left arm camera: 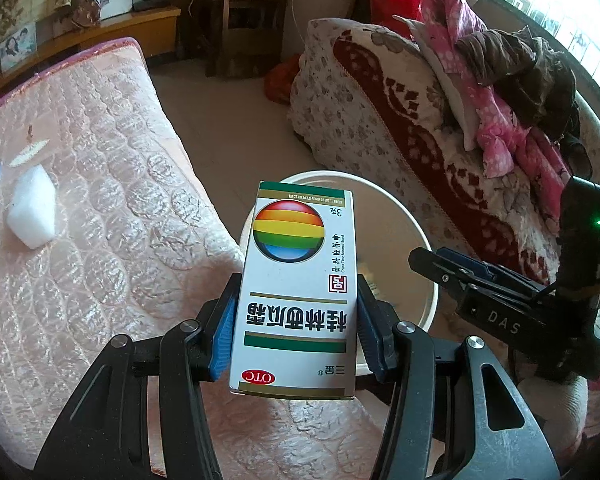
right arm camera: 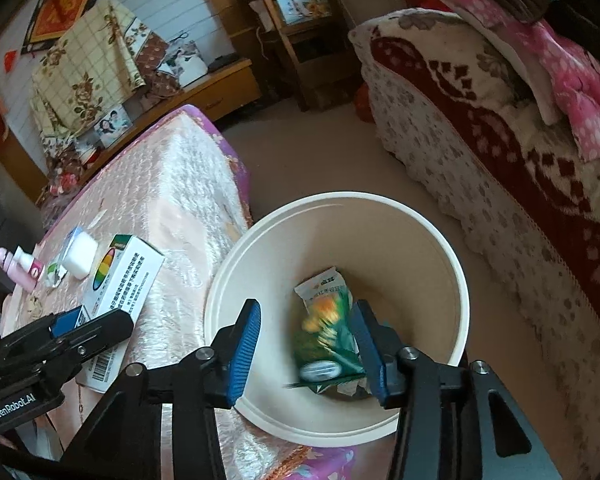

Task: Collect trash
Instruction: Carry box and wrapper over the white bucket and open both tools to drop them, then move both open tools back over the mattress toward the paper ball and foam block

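Observation:
My left gripper (left arm camera: 296, 320) is shut on a white medicine box (left arm camera: 298, 292) with a rainbow ball print, held above the mattress edge beside the cream trash bin (left arm camera: 416, 240). In the right wrist view the box (right arm camera: 120, 280) and the left gripper (right arm camera: 80, 328) show at the left. My right gripper (right arm camera: 306, 344) is open above the bin (right arm camera: 432, 232). A green snack packet (right arm camera: 326, 328) is in the bin's opening between the fingers, blurred; I cannot tell if it touches the pads.
A white foam block (left arm camera: 32, 212) lies on the pink quilted mattress (left arm camera: 100, 200). A white bottle (right arm camera: 80, 254) and a pink tube (right arm camera: 18, 270) lie on the mattress. A sofa (right arm camera: 500, 160) with blankets and clothes stands right of the bin.

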